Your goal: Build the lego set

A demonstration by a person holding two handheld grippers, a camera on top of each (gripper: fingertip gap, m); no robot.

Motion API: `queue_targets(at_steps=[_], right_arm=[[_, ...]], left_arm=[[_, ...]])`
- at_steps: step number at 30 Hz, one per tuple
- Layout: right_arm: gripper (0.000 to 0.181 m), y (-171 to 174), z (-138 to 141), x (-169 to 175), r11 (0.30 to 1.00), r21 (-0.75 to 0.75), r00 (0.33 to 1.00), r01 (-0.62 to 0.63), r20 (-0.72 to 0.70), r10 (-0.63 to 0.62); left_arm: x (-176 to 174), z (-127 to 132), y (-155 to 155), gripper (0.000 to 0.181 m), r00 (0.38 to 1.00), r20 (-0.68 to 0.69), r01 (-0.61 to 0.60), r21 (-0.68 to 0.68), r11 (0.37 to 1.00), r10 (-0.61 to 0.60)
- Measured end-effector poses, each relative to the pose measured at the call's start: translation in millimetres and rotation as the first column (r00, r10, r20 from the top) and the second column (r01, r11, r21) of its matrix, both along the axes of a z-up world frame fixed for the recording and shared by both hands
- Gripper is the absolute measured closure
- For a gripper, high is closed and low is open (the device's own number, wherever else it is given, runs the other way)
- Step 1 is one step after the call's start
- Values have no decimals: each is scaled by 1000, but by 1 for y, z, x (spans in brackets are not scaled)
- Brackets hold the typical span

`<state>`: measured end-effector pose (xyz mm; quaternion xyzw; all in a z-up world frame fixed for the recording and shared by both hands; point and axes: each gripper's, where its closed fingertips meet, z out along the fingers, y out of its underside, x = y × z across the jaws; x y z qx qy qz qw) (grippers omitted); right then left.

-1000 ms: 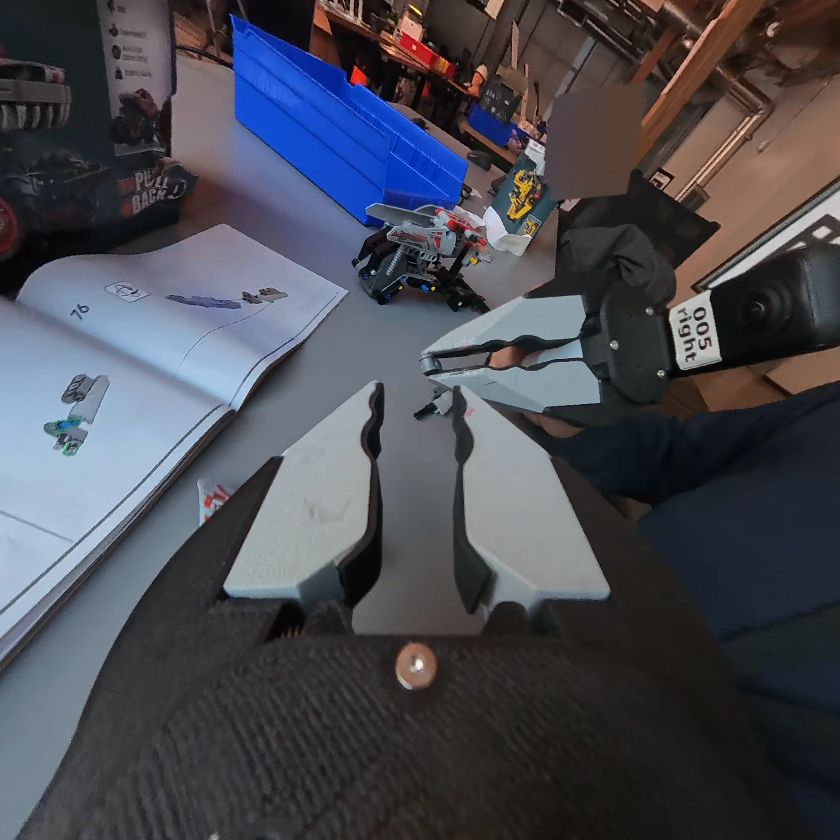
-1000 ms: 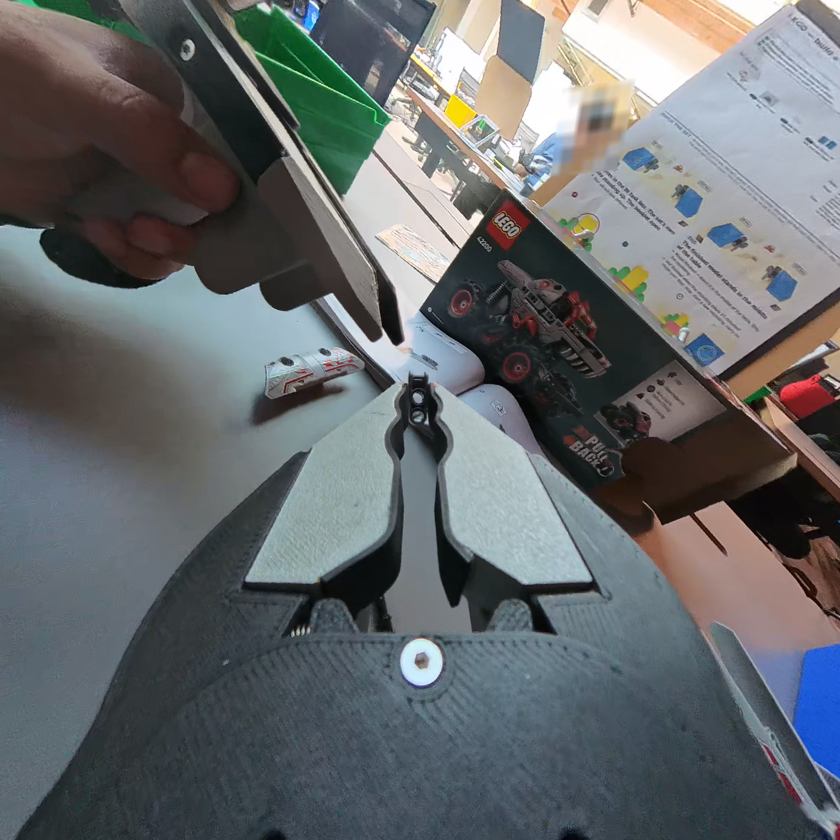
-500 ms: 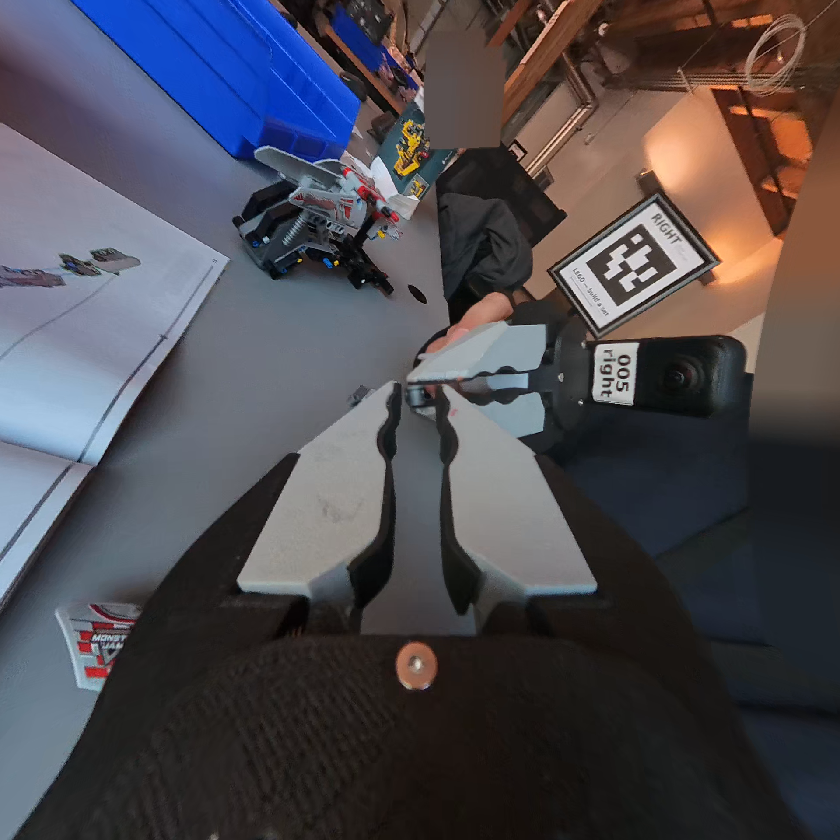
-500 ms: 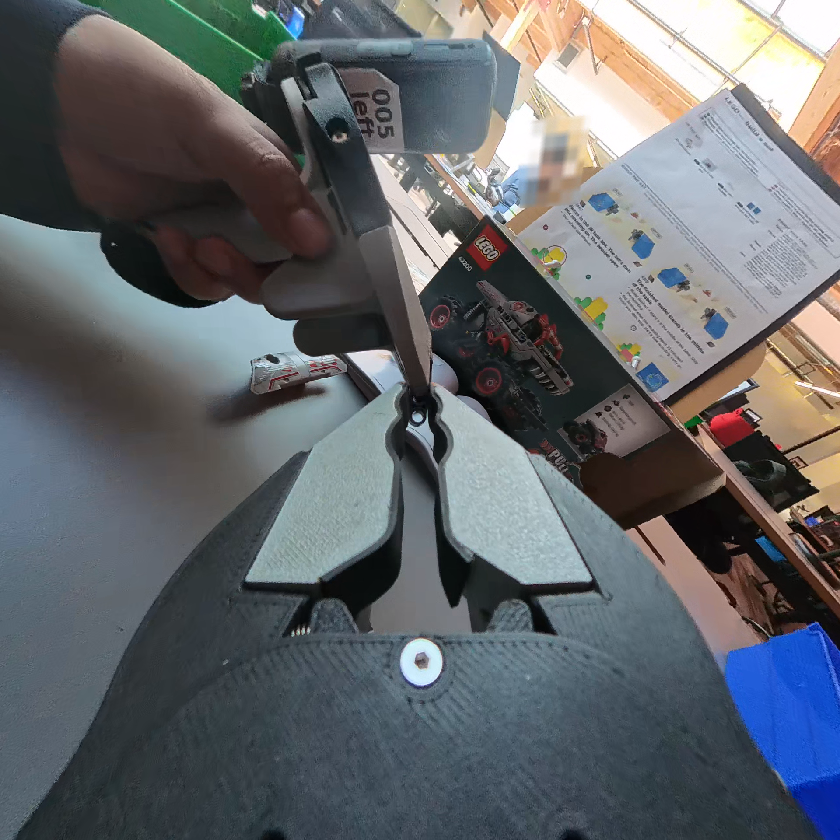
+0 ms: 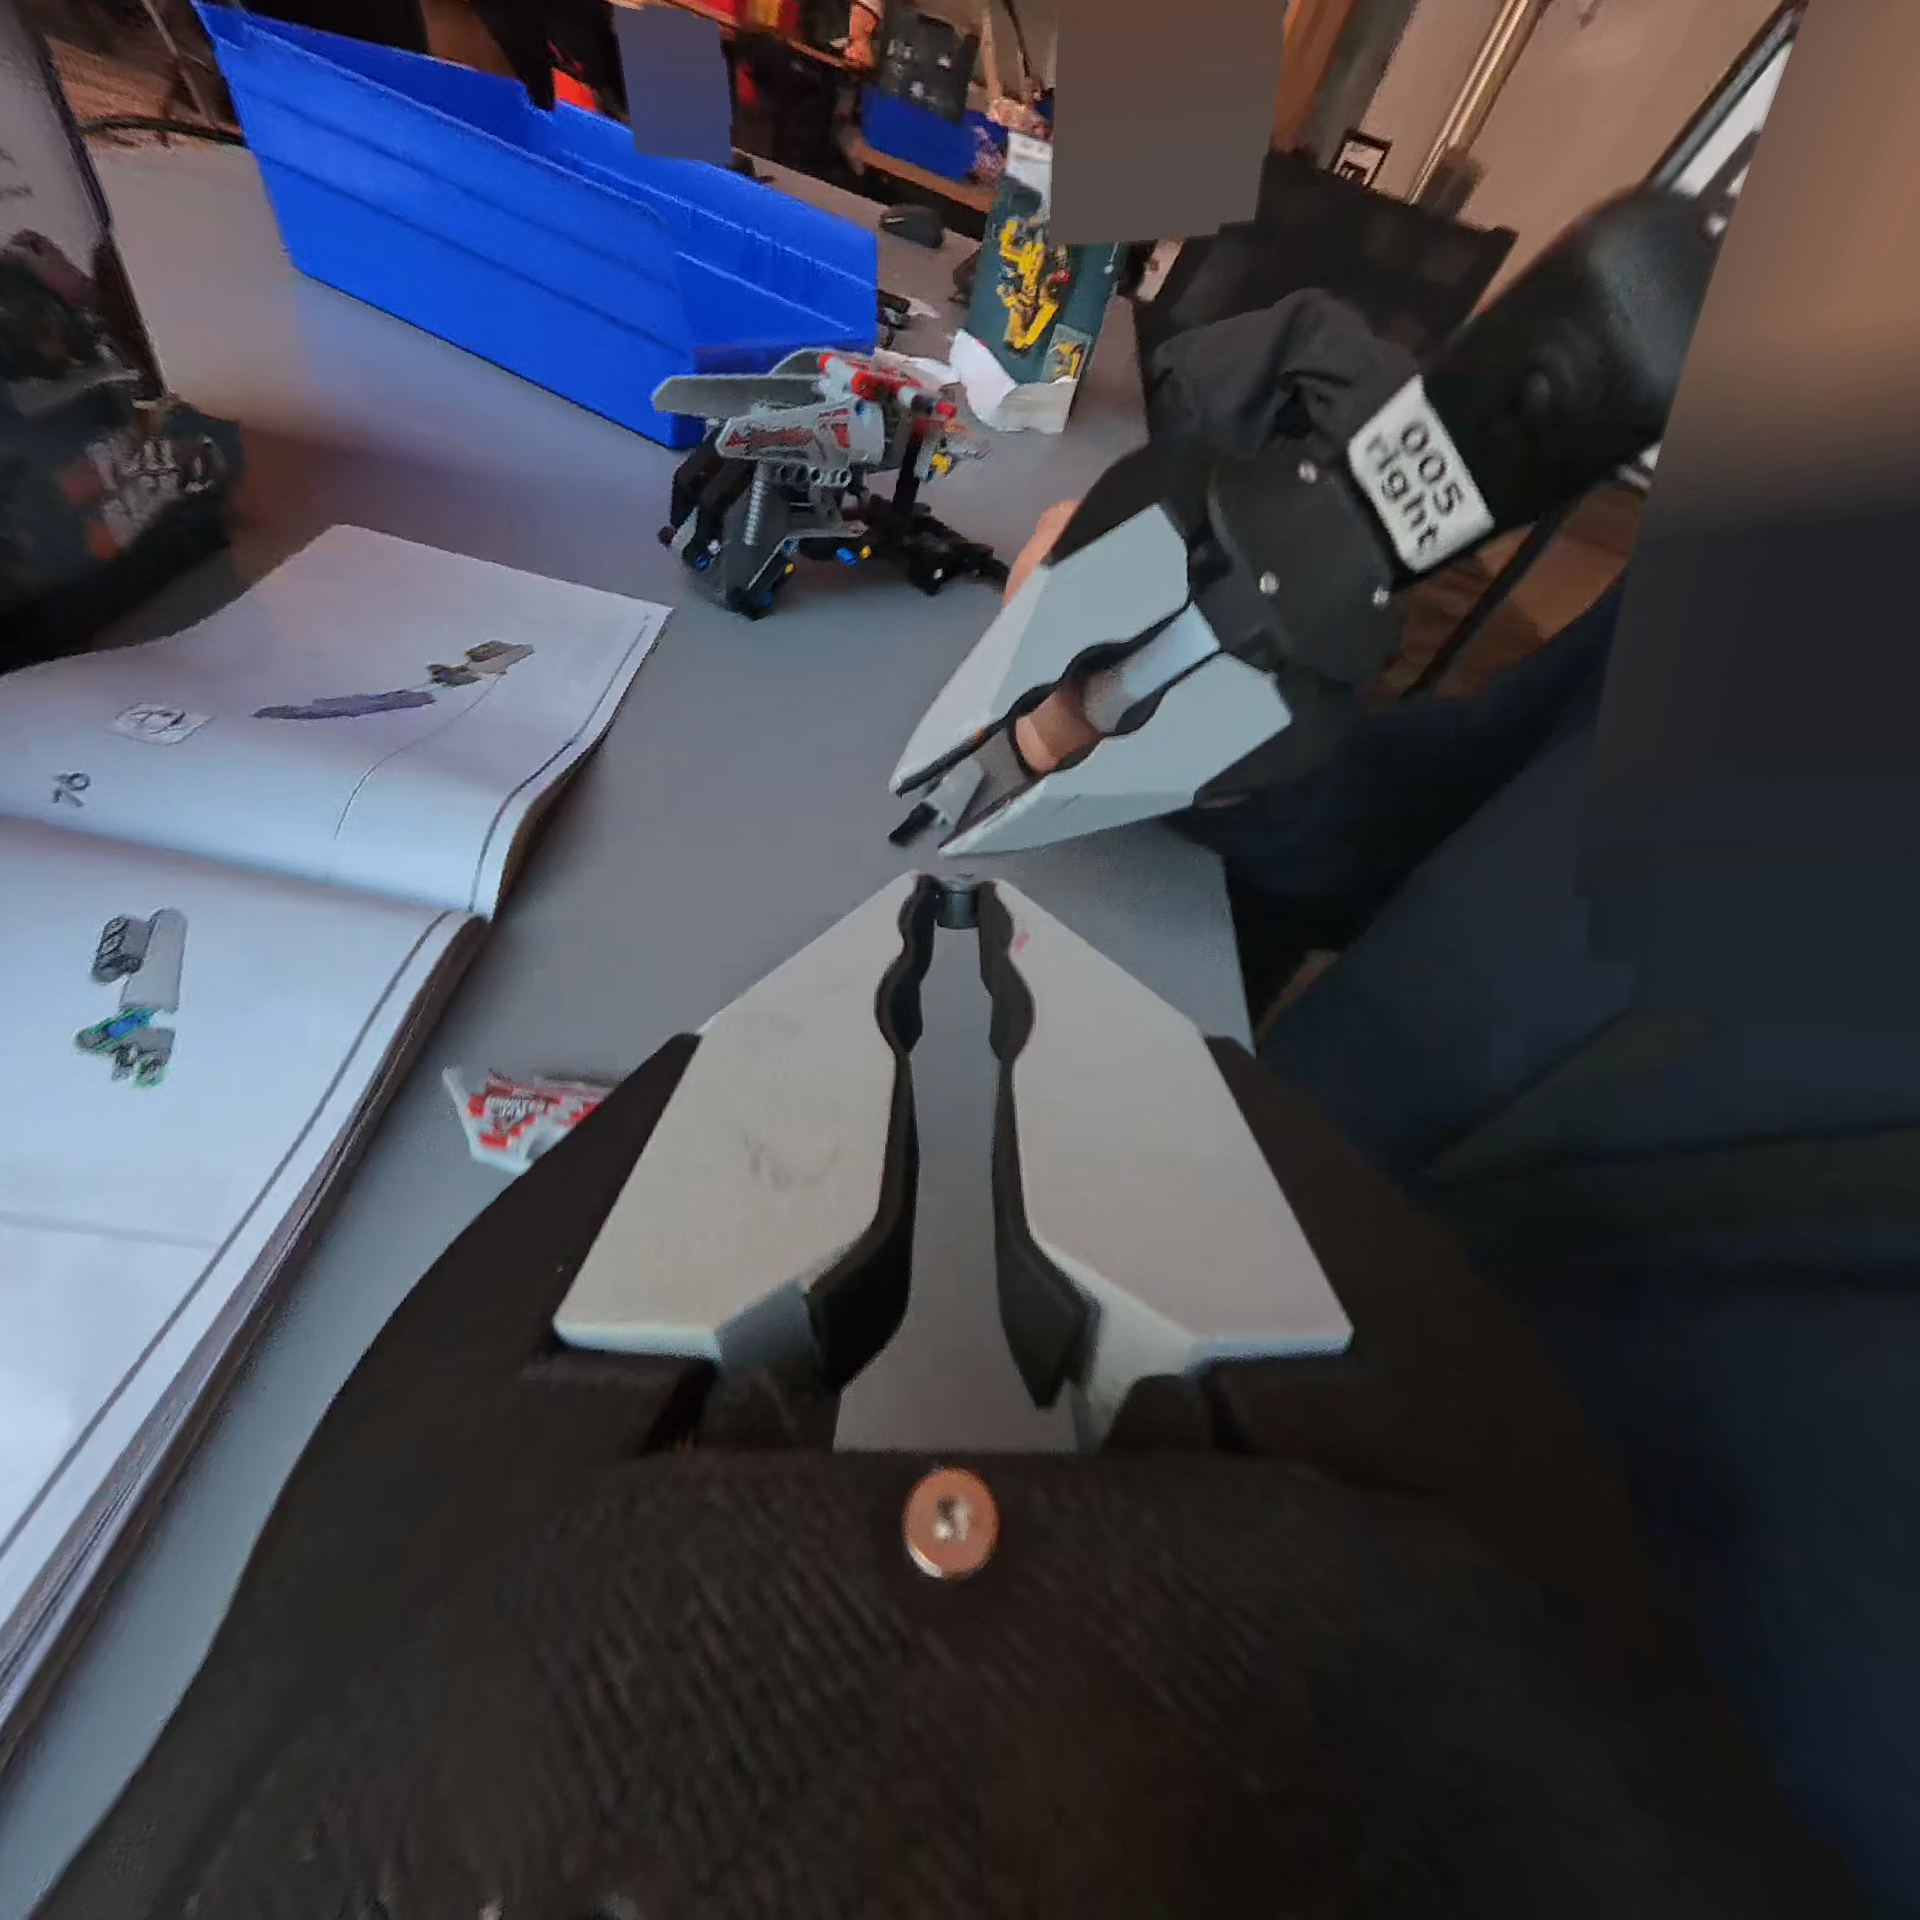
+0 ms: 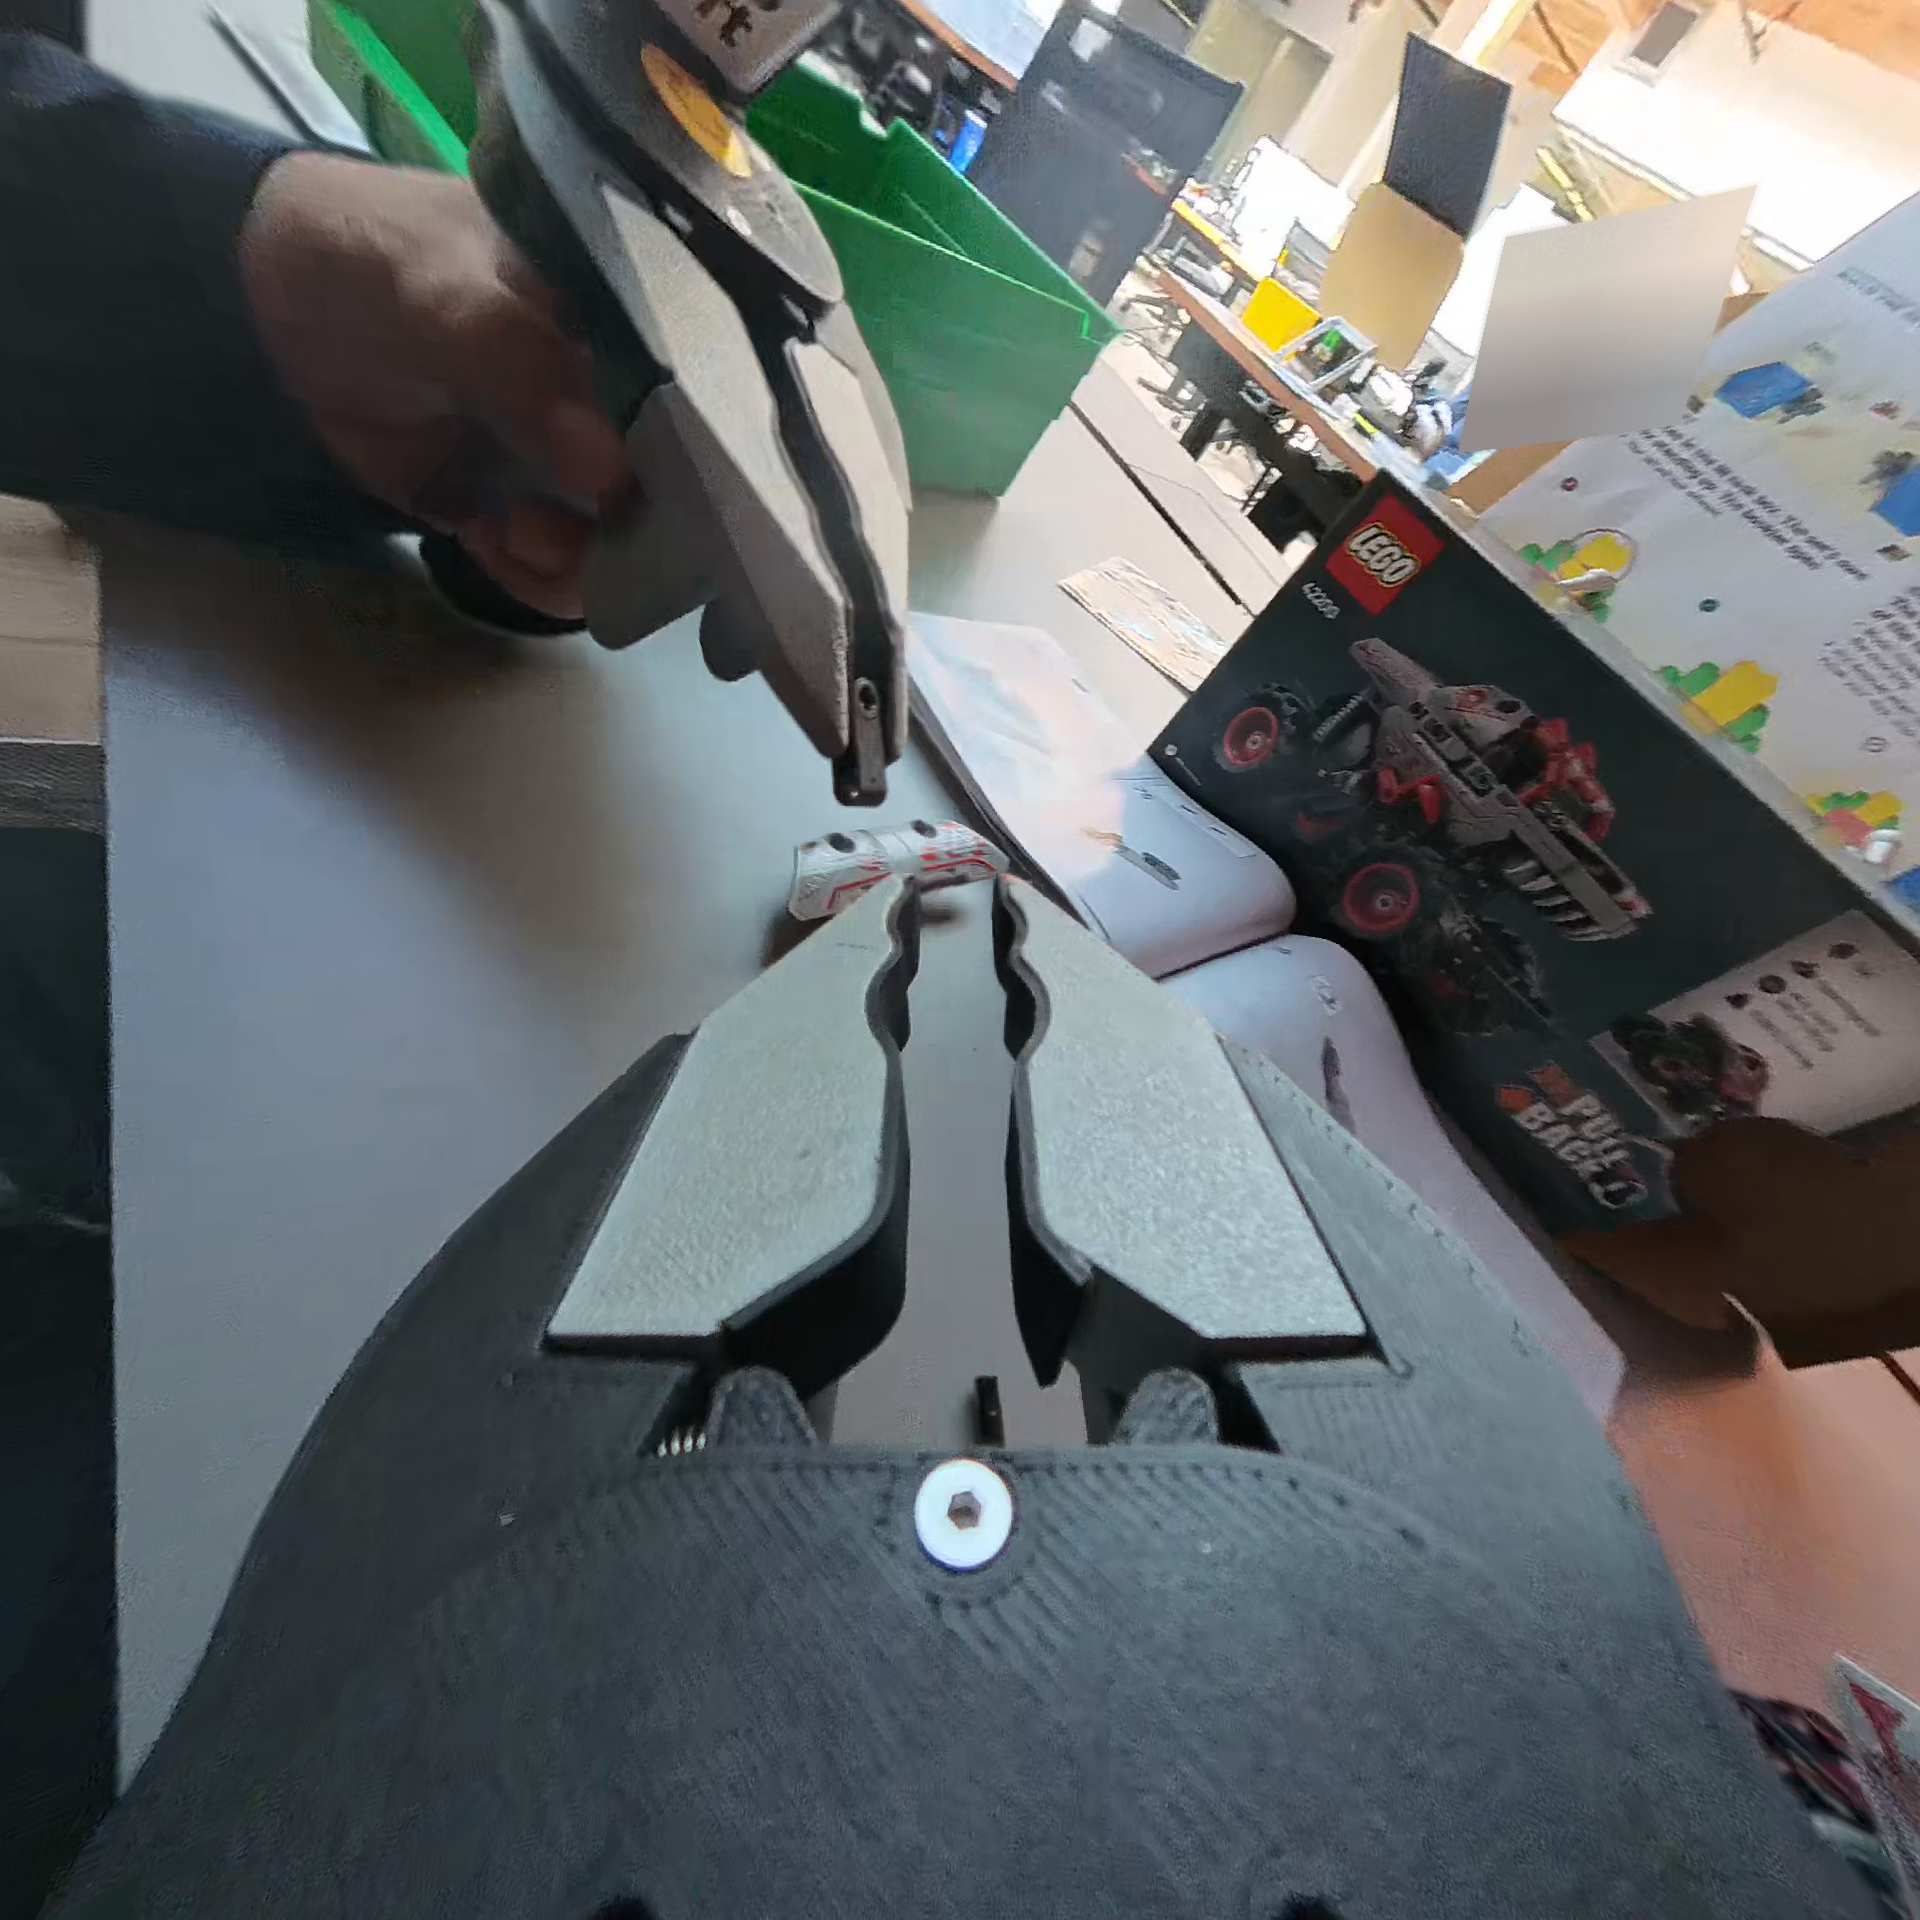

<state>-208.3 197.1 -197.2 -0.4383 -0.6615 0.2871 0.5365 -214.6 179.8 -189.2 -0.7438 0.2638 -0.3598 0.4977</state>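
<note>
My left gripper [image 5: 951, 902] is shut on a small dark grey lego connector [image 5: 952, 906], pinched at its fingertips above the table. In the right wrist view the same connector [image 6: 862, 750] sticks out below the left gripper [image 6: 868, 717], held by a hand. My right gripper [image 6: 951, 896] is open and empty, just under and in front of it. In the left wrist view the right gripper [image 5: 925, 816] sits close ahead, jaws slightly apart. A small black pin [image 6: 987, 1405] lies on the table under the right gripper. The partly built grey and red model [image 5: 821, 478] stands farther back.
An open instruction booklet [image 5: 312, 810] lies at the left. A white and red printed panel [image 6: 894, 864] lies beside it. A blue bin [image 5: 520, 229] stands at the back, with a green bin [image 6: 935, 343] and the set's box [image 6: 1507, 831] beyond the booklet. The table edge runs near the person's dark sleeve. My left and right fingertips are right by each other. The small black pin [image 6: 987, 1405] is about 11 centimetres from my right fingertips.
The dark connector passed from my right gripper to my left. The right gripper opened and drew back. The left gripper closed on the piece and lifted away.
</note>
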Motion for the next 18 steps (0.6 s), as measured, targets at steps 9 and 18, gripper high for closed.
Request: queue_targets(at_steps=[9, 18], right_arm=[[167, -18, -6, -9, 996, -6, 995, -90, 31, 90], [169, -47, 16, 2, 836, -429, 937, -343, -90, 338]], left_arm=[[0, 20, -13, 176, 996, 84, 16, 133, 991, -27], [12, 39, -31, 176, 998, -6, 55, 349, 936, -56]])
